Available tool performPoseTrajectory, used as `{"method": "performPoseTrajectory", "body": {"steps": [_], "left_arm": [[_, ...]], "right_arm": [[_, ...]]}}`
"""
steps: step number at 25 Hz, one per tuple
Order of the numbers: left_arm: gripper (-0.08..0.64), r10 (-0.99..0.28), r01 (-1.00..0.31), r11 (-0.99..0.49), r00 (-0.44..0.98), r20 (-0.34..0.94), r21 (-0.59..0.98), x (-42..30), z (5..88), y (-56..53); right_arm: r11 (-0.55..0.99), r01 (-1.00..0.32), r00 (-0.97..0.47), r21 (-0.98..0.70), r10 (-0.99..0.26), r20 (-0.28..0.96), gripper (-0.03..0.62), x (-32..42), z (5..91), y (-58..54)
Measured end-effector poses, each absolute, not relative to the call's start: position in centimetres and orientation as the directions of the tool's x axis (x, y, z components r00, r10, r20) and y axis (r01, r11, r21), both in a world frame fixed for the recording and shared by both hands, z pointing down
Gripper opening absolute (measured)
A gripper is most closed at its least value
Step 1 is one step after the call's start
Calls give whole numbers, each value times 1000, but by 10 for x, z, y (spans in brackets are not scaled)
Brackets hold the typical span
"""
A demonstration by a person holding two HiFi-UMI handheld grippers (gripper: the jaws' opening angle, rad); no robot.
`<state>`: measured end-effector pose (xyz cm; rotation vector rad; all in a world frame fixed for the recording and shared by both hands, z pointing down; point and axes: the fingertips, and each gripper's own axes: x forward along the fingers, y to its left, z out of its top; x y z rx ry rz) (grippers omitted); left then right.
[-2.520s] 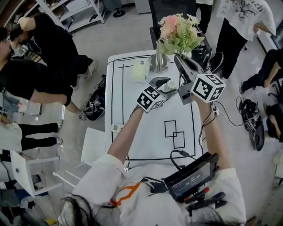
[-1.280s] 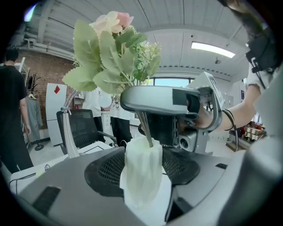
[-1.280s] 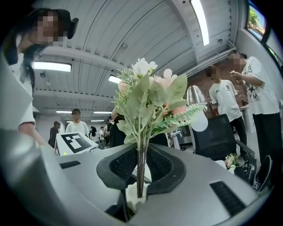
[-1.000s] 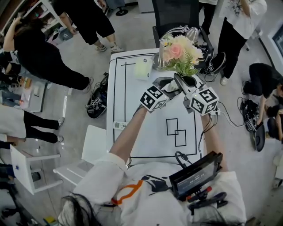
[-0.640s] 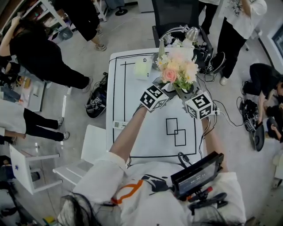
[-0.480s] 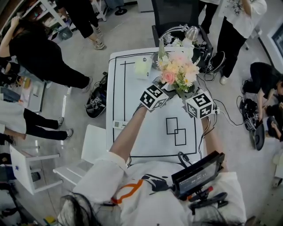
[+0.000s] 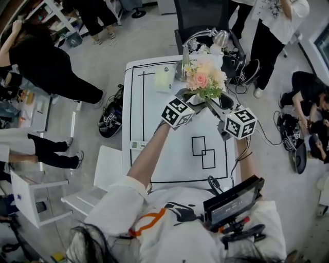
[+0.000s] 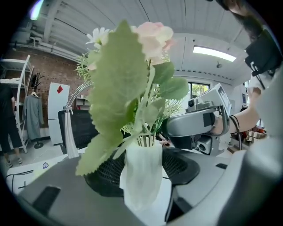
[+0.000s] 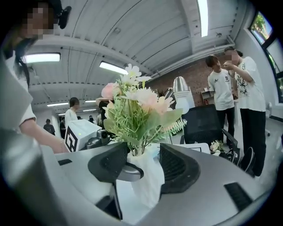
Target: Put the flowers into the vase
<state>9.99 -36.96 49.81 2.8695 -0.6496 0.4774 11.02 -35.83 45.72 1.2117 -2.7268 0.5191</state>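
At the far end of the white desk (image 7: 154, 120) marked with black lines, a bunch of artificial flowers (image 7: 204, 79), pink and cream blooms among green leaves, stands upright in a small white vase (image 8: 142, 176). The stems go down into the vase's neck. The left tongs (image 7: 191, 97) reach in from the left and are closed on the body of the vase. In the left gripper view the vase sits between the two black ribbed pads and touches both. The right tongs (image 7: 208, 100) come in from the right, at about the height of the vase's neck. Their jaws have just been opening and now stand wide. The right gripper view shows the neck and the green stems between the pads, which are not clamped on them. The two tongs meet at the vase, and each shows in the other's view.

Beyond the bouquet, a silver desk lamp (image 7: 221, 37) with a curved arm rises from the far edge of the desk. A pale yellow square block (image 7: 164, 80) lies just left of the lamp's base. Two overlapping black rectangles (image 7: 204, 152) are drawn nearer the person, well apart from the vase. A black office chair (image 7: 198, 15) stands behind the desk, and several people (image 7: 46, 61) stand or sit on the grey floor (image 7: 103, 51) around it.
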Motion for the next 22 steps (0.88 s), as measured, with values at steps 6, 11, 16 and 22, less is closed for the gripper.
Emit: {"method": "performPoseTrajectory", "body": {"steps": [6,11,16,22], "left_arm": [[265,-393,-440,-894,857,334,79,100,499,-371],[265,-393,-433,-900,859,329,57,100,500,-367],[267,-385,-415,-910,849,361,5,100,507,-361],[301,-380,-416,-909,850,365,21,98,511,-356]], "right_arm": [[604,-739,-670,-296,-705,234,221,113,464,-356],[607,-734,-676,-304,-698,239,221,110,467,-352],[606,-730,-680,-316,-691,245,221,108,471,-348],[606,-728,-682,-320,-686,253,221,108,472,-342]]}}
